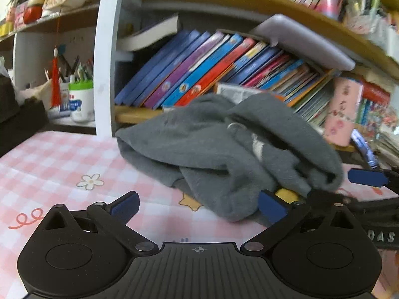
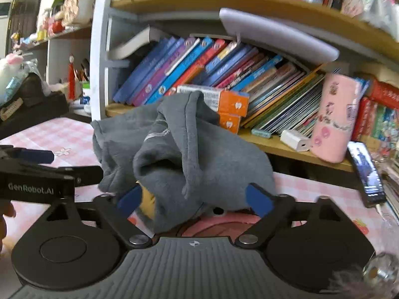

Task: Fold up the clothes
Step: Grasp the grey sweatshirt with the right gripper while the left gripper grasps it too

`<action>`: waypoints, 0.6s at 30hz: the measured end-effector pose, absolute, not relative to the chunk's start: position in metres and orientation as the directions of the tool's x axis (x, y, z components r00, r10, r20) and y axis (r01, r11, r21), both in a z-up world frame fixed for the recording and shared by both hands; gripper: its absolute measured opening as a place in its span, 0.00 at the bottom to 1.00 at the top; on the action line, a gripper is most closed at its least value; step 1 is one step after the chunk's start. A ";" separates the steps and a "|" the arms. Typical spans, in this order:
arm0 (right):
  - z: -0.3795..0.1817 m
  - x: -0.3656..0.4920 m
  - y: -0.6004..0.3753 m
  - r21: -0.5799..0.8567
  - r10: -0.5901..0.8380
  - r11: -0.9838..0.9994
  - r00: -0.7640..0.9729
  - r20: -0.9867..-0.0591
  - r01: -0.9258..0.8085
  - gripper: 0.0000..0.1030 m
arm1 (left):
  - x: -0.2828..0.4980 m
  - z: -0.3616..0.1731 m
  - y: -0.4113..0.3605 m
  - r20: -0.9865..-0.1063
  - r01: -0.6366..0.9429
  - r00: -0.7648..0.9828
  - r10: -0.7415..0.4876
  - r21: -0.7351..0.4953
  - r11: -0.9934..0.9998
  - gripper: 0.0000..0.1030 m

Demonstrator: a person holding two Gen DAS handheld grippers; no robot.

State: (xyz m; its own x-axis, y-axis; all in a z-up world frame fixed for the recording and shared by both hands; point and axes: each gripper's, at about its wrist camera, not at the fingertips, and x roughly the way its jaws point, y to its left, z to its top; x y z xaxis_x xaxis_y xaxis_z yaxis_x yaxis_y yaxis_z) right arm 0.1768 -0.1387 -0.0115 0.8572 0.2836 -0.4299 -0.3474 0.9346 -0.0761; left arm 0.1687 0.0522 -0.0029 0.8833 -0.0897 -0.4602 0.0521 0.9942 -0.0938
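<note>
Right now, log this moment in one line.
garment: grey garment bunched on checked tablecloth | left gripper: open | right gripper: open around cloth

A pink checked cloth [image 1: 57, 159] covers the desk. Along its far edge a bookshelf [image 2: 224, 2] holds leaning books [image 1: 199, 67], with a pink pencil case [image 2: 334, 122] and a white charger [image 2: 295, 140] near the right end.

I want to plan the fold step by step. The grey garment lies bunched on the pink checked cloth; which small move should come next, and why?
Probably close the right claw on the fabric between its open pads. The grey garment sits crumpled in a heap on the pink checked cloth, so it must be lifted and spread first. The left claw is open, with only its right pad beside the fabric.
</note>
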 end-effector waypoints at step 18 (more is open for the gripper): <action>-0.022 0.151 -0.190 0.189 0.420 0.907 0.779 -0.465 -0.376 0.15 | 0.176 -0.001 0.094 -0.425 0.114 0.854 -0.301 -0.411 0.904 0.17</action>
